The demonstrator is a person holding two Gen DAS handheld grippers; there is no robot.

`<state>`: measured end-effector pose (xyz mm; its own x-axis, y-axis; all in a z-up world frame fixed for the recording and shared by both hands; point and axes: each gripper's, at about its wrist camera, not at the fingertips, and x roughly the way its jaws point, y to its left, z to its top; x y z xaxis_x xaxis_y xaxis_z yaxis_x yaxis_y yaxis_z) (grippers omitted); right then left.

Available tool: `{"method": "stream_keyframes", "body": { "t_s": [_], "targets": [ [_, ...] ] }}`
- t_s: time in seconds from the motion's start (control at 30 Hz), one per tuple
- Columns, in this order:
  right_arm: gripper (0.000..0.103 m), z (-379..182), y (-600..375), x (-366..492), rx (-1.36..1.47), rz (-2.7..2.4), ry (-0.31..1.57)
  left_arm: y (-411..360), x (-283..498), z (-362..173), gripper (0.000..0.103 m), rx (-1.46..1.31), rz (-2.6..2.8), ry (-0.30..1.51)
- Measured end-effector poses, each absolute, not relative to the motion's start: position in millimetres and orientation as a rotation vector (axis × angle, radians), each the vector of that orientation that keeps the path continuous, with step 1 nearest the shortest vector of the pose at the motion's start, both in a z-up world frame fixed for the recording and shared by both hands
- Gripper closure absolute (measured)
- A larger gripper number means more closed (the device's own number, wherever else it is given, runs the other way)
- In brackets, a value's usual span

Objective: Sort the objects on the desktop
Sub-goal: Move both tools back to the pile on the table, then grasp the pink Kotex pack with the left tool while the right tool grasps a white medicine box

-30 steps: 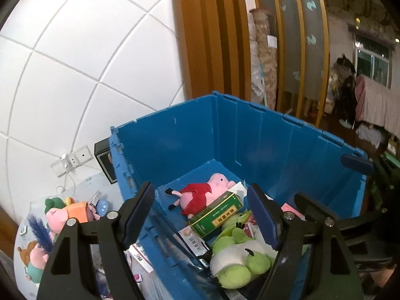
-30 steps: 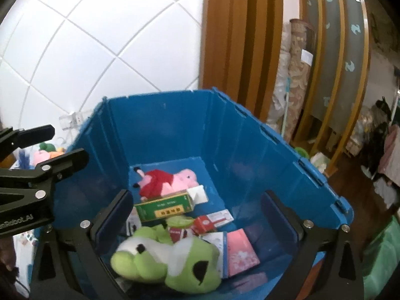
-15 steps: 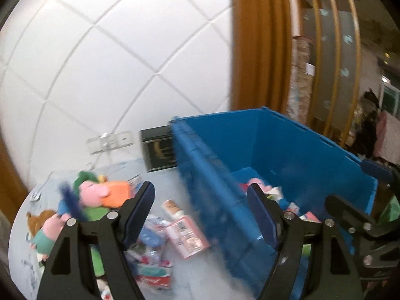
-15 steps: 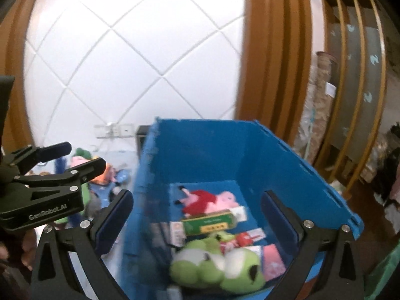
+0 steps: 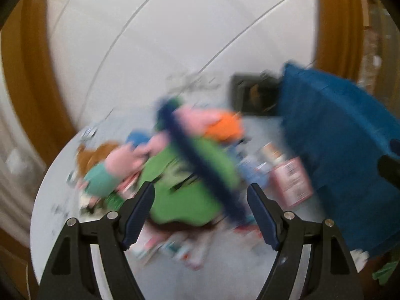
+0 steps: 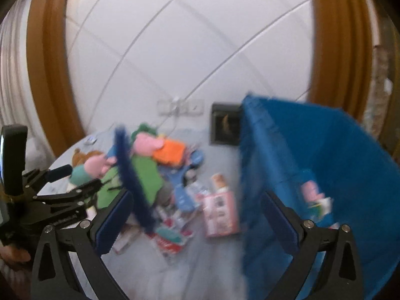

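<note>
Both frames are motion-blurred, so detail is approx. Left gripper [image 5: 200, 215] hangs over the heap on the round white tabletop [image 5: 225, 275], jaws spread wide, nothing between them. Right gripper [image 6: 197, 222] is likewise wide open and empty, aimed between the heap and the big blue plastic crate [image 6: 325, 175].

Task things: the heap sits left of the crate. It holds a green plush toy [image 5: 185, 195], a long dark-blue fuzzy strip [image 5: 200, 165] lying across it, pink plush figures, and a pink printed carton [image 6: 220, 210] just beside the crate wall.

To do the pick well, I'd let the view settle, choose 1 item w/ clear sides, prob. the green plush or the carton, and centre it between the pads before closing; the strip may snag.

Right view shows the crate interior w/ a pink toy [image 6: 312, 191] inside, plus the left gripper itself. Left view shows only the crate's outer wall, but a closer look at the heap.
</note>
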<state>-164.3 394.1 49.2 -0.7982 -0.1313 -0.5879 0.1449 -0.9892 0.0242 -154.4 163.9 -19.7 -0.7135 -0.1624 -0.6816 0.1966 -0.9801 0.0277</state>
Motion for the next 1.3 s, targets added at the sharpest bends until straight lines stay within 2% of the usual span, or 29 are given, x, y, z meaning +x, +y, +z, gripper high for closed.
{"method": "stream_keyframes", "body": {
  "t_s": [0.27,0.4,0.57,0.7,0.9,1.03,1.23,1.27,1.3],
  "targets": [
    [0.000,-33,345,-194,1.192,-2.682,0.024,57,-143,-129,0.027,1.334,-2.414,0.225],
    [0.000,-72,326,-203,1.317,-2.615,0.026,34,-150,-167,0.027,1.408,-2.358,0.331],
    [0.000,-108,306,-206,1.423,-2.550,0.042,27,-176,-198,0.027,1.449,-2.353,0.325],
    [0.000,-127,296,-207,1.488,-2.517,0.055,18,-192,-213,0.026,1.448,-2.330,0.415],
    [0.000,-155,276,-212,1.548,-2.449,0.055,30,-182,-221,0.024,1.477,-2.371,0.232],
    [0.000,-168,251,-218,1.557,-2.390,0.057,15,-156,-235,0.024,1.587,-2.324,0.340],
    [0.000,-186,224,-230,1.581,-2.335,0.036,17,-145,-241,0.024,1.602,-2.336,0.297],
    [0.001,-190,223,-232,1.592,-2.339,0.035,19,-145,-240,0.028,1.592,-2.345,0.283],
    [0.012,-194,219,-235,1.606,-2.339,0.034,22,-146,-238,0.031,1.587,-2.362,0.260]
  ]
}}
